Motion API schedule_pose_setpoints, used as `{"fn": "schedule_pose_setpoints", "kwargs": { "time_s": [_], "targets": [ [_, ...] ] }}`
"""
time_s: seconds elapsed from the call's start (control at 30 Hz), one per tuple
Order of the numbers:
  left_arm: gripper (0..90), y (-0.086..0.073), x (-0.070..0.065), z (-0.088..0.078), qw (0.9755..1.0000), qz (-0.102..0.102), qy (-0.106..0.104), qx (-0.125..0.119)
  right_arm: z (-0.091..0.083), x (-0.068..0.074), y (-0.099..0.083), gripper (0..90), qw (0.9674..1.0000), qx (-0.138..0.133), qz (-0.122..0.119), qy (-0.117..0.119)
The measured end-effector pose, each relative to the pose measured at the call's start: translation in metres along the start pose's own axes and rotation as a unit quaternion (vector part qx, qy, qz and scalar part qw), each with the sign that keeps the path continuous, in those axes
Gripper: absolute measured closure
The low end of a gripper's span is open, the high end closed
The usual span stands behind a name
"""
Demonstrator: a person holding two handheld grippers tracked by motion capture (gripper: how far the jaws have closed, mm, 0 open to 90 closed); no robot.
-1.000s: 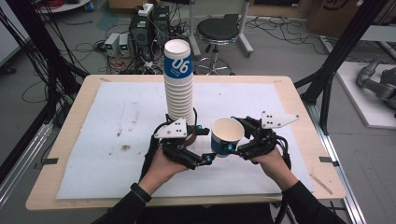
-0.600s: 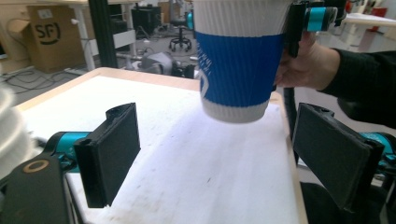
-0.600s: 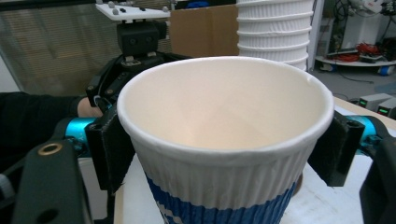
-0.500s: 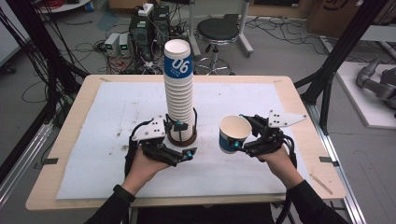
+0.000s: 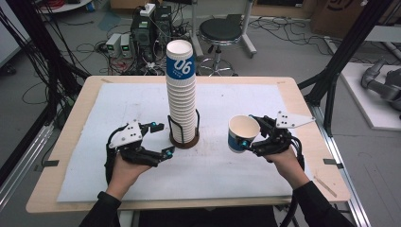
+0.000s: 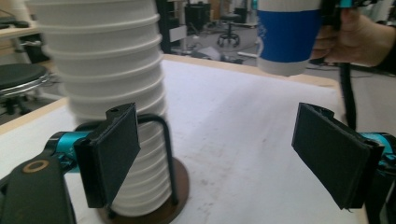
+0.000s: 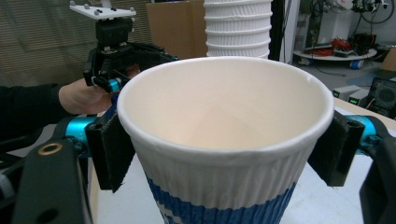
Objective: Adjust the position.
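Jaws of the left gripper (image 5: 160, 138) stood apart with nothing between them, their black pads (image 6: 113, 154) bare in the left gripper view; jaws of the right gripper (image 5: 252, 135) were clamped on the sides of a single paper cup (image 5: 242, 134), one pad on each flank just below the rim, as the right gripper view showed. Left to right across the high view: the left gripper lay low over the white table cover (image 5: 236, 101), held in the person's left hand (image 5: 124, 171), its grey three-cornered plate on top and its tips pointing toward the cup holder; just beside it to the right stood the tall stack of paper cups (image 5: 180, 97), upright, ribbed white, the topmost cup bearing a blue band marked "06"; the stack sat in a wire holder on a round brown base (image 5: 184, 140), near the middle of the wooden table (image 5: 71, 137); farther right, apart from the stack, the single paper cup was held clear of the table surface, mouth upward and roughly upright, white and ribbed above with a blue band below, its inside empty; the right hand (image 5: 286, 163) gripped the right gripper at the far right, cable trailing toward the table edge. In the left gripper view the base of the stack stood close behind the left-hand jaw, not touching it so far as could be told.
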State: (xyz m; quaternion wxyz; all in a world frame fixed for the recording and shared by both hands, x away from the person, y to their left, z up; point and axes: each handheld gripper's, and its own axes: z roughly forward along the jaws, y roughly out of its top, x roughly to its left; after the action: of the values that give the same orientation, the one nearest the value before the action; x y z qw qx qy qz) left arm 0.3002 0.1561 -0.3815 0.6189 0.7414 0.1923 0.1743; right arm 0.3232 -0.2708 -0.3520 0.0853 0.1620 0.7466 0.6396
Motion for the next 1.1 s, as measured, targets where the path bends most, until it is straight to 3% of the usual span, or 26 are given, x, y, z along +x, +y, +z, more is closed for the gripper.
{"fn": "schedule_pose_setpoints", "kwargs": {
  "time_s": [0.23, 0.57, 0.93, 1.1],
  "targets": [
    [15.2, -0.0071, 0.0037, -0.0017, 0.9999, -0.011, 0.006, -0.002, 0.0015, -0.0016, -0.0005, 21.1, 1.0000, 0.002, -0.001, -0.004],
    [15.2, -0.0063, 0.0018, -0.0004, 0.9999, -0.006, 0.008, -0.008, 0.0000, -0.0020, 0.0000, 21.1, 1.0000, -0.001, -0.001, -0.009],
    [15.2, -0.0032, -0.0056, 0.0048, 0.9999, 0.005, -0.006, -0.010, -0.0015, 0.0002, 0.0013, 21.1, 0.9999, -0.005, -0.005, -0.010],
    [15.2, -0.0025, -0.0052, 0.0035, 0.9999, 0.004, 0.004, -0.015, -0.0045, 0.0007, 0.0027, 21.1, 0.9999, -0.006, -0.005, -0.012]
  ]
}}
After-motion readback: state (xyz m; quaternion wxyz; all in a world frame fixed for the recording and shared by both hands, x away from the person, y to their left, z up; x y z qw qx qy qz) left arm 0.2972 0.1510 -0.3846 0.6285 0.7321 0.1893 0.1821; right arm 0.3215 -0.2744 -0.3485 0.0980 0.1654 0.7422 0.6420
